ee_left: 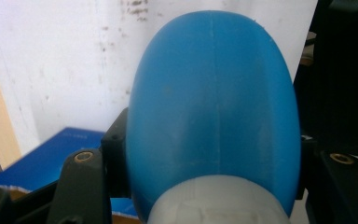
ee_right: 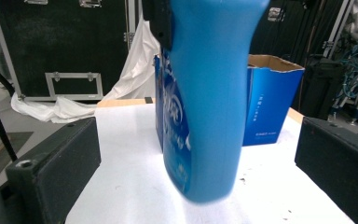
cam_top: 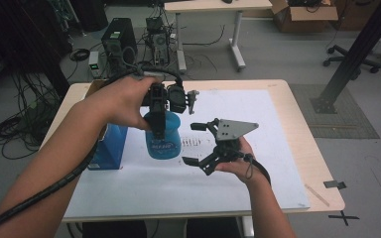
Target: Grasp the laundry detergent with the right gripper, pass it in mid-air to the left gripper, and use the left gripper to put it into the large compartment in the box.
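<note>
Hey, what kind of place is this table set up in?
Probably a lab or workshop: a computer tower sits on the floor among loose cables, black equipment cases line the wall, and an office chair stands nearby.

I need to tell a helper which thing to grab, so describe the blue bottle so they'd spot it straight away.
Start at the white sheet covering the wooden table. Near its left side stands an open blue carton; right beside it, the left gripper holds the blue bottle by its upper part. It is the rounded, glossy plastic thing with a printed label, not the square carton.

left tool (cam_top: 158, 116) clamped shut, right tool (cam_top: 202, 145) jaws spread wide
</note>
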Motion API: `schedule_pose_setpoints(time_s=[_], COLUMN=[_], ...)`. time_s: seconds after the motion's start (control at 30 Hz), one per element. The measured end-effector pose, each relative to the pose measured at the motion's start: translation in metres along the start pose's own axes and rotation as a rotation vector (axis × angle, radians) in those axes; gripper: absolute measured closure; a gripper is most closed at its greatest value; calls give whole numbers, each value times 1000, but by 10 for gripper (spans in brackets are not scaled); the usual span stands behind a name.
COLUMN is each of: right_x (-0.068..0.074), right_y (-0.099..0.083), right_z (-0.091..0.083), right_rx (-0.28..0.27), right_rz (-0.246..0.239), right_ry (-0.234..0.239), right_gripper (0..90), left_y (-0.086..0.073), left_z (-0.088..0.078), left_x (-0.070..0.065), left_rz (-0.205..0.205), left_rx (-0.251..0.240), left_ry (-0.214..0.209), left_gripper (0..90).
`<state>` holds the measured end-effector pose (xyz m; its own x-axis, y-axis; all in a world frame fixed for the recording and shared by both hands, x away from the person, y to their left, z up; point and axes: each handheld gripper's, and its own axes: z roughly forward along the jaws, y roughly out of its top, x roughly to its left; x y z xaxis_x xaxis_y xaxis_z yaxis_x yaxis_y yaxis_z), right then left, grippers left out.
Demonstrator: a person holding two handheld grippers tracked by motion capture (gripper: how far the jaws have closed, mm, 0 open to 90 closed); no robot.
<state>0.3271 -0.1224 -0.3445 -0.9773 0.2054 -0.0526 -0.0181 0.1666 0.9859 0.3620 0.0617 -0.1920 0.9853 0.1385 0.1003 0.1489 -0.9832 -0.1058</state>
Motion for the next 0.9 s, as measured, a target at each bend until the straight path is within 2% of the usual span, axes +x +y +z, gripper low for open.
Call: schedule_pose_setpoints(time_s=[0.1, 0.33, 0.43, 0.6, 0.73, 0.9], right_x=[-1, -3, -5, -10, -18, -30], right_y=[2, 7, 8, 12, 17, 32], right_z=[-7, -25, -31, -42, -50, -62], right_rx=[0, -8, -12, 11, 74, 203], right_rz=[-1, -11, 0, 5, 6, -8], right_ry=[-8, -24, -8, -15, -19, -27], right_gripper=[0, 0, 0, 0, 0, 1], left_y=[-5, -21, -28, -41, -55, -74], left_z=[-5, -22, -30, -43, -54, -66], left_x=[7, 23, 29, 38, 44, 53], left_rz=[-44, -194, -256, -363, -438, -515], left_rx=[5, 9, 3, 1, -18, -39], left_ry=[-3, 3, 6, 2, 14, 16], left_gripper=[389, 389, 389, 388, 388, 388])
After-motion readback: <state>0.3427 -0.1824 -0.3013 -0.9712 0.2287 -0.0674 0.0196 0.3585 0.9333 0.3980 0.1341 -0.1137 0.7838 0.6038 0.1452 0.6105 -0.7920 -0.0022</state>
